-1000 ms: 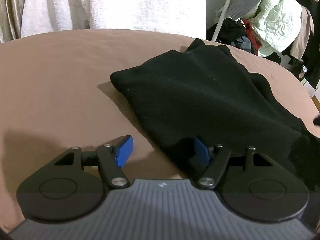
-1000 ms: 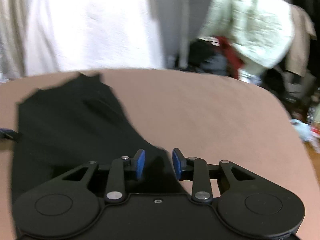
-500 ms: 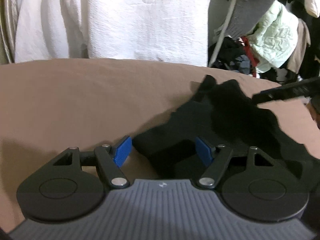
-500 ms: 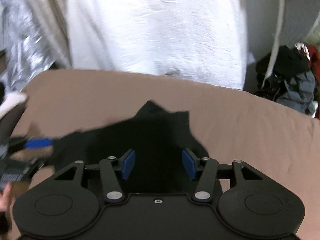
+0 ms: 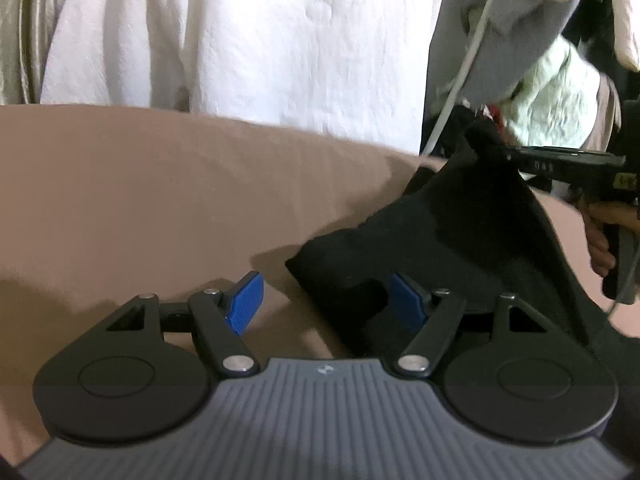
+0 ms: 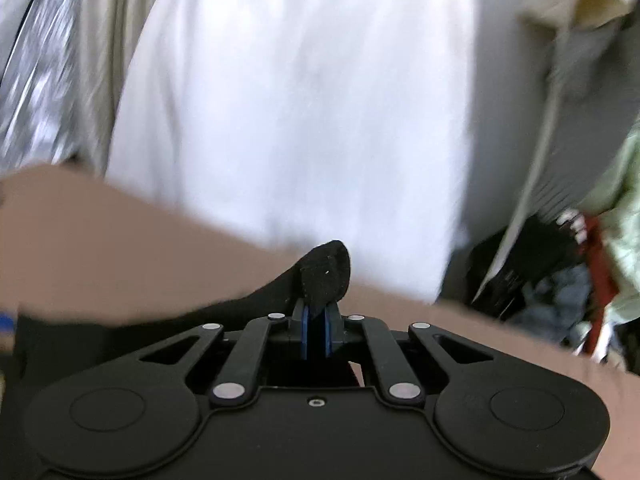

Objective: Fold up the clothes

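The black knit garment [image 5: 460, 248] lies on the right part of the tan cloth-covered surface [image 5: 160, 200], with one corner drawn up off it. The right hand-held gripper [image 6: 316, 330] is clenched on that raised corner, its blue pads pressed together with a flap of black fabric standing up between them. In the left wrist view this same tool reaches in from the right, held by a person's hand [image 5: 600, 236]. The left hand-held gripper [image 5: 326, 302] is released, its blue pads spread wide; the near left corner of the garment sits between them. A white textured cloth [image 5: 260, 40] hangs at the far side, and a heap of clothes [image 6: 592, 264] shows far right.
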A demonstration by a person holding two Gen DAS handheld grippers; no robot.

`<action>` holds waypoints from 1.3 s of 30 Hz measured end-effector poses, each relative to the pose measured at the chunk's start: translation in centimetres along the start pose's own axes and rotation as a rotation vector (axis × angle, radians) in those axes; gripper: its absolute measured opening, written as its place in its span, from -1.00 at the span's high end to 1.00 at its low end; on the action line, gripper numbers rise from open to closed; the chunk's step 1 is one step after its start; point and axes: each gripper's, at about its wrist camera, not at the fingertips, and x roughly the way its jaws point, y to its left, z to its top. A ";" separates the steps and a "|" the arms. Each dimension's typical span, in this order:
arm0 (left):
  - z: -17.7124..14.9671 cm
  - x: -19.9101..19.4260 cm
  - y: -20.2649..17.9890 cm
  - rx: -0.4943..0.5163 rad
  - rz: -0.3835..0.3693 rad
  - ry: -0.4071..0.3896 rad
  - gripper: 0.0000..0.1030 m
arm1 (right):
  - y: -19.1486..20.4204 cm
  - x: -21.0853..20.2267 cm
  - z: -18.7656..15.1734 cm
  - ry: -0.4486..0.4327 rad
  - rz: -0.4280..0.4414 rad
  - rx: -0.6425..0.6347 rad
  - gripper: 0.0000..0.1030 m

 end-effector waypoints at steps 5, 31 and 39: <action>-1.8 -0.1 -0.9 0.038 0.072 0.062 -0.36 | -0.9 -0.9 0.7 0.002 -0.119 0.098 0.18; -8.8 -5.3 -12.4 0.252 -0.086 0.326 -0.43 | -9.2 -27.3 -22.4 0.174 -0.014 0.753 -0.34; -12.0 -7.4 -16.7 0.228 -0.252 0.350 -0.58 | -6.9 -27.7 -27.9 0.196 0.236 0.928 -0.37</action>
